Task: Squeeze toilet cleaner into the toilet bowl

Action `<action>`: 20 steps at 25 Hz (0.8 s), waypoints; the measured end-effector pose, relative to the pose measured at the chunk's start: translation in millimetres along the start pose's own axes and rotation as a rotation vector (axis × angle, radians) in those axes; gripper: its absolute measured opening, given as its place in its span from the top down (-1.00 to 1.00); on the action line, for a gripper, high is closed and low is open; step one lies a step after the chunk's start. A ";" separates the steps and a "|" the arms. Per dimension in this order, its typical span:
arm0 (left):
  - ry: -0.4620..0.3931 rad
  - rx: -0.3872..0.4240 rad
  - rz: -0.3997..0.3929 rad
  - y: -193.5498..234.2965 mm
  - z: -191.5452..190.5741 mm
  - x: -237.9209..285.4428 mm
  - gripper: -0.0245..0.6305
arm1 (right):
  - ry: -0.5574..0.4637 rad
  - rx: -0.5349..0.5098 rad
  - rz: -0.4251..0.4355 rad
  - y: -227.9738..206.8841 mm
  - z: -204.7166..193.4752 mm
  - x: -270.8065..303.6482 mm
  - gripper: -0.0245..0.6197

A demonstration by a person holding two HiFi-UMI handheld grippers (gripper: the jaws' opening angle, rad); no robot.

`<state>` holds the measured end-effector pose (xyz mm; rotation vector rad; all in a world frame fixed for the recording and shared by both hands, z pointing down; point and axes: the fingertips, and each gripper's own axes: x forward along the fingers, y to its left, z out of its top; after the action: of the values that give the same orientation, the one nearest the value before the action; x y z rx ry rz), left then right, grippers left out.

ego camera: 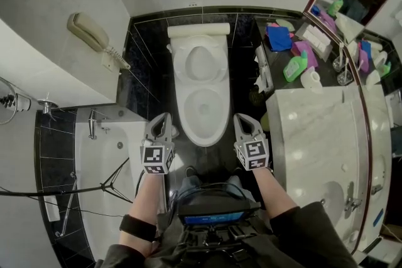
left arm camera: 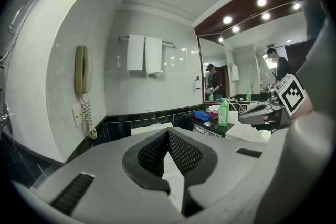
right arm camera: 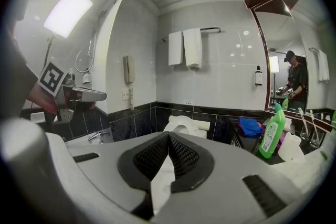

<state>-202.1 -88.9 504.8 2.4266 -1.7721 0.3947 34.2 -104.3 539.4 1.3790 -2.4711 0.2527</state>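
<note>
Left gripper [ego camera: 163,119], right gripper [ego camera: 243,121]: jaws pressed together, empty, flanking near rim of white ceramic toilet bowl [ego camera: 201,138]. Green plastic cleaner bottle [ego camera: 294,66] far right, untouched; pickup likely next.

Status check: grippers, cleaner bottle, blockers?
Left gripper and right gripper shut, empty, flanking toilet bowl. Green cleaner bottle untouched, upright on dark counter. Toilet lid up; nothing seen blocking.

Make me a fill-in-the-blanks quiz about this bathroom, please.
1. The bottle on the counter is coloured ___.
2. The left claw and right claw are shut and hold ___.
3. The number of towels hanging on the rail is ___.
Missing words: green; nothing; two.
</note>
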 end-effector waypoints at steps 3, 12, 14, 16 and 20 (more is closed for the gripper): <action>-0.014 0.017 -0.055 0.7 8.2 8.9 0.93 | -0.005 0.017 -0.034 -0.5 4.0 10.4 0.85; -0.046 0.051 -0.195 8.6 21.2 43.0 0.93 | -0.010 0.024 -0.174 -27.2 17.3 31.8 0.71; -0.043 0.040 -0.214 -0.6 27.9 54.3 0.93 | -0.007 0.029 -0.206 -48.6 18.5 31.9 0.53; -0.043 0.051 -0.243 -14.8 29.1 69.8 0.93 | -0.011 0.038 -0.236 -75.1 19.1 27.0 0.39; -0.053 0.068 -0.283 -56.4 42.7 107.7 0.93 | -0.012 0.046 -0.293 -143.4 10.5 21.7 0.25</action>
<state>-111.8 -180.6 496.7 2.7072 -1.4234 0.3684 143.8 -199.9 538.1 1.7409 -2.2455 0.2362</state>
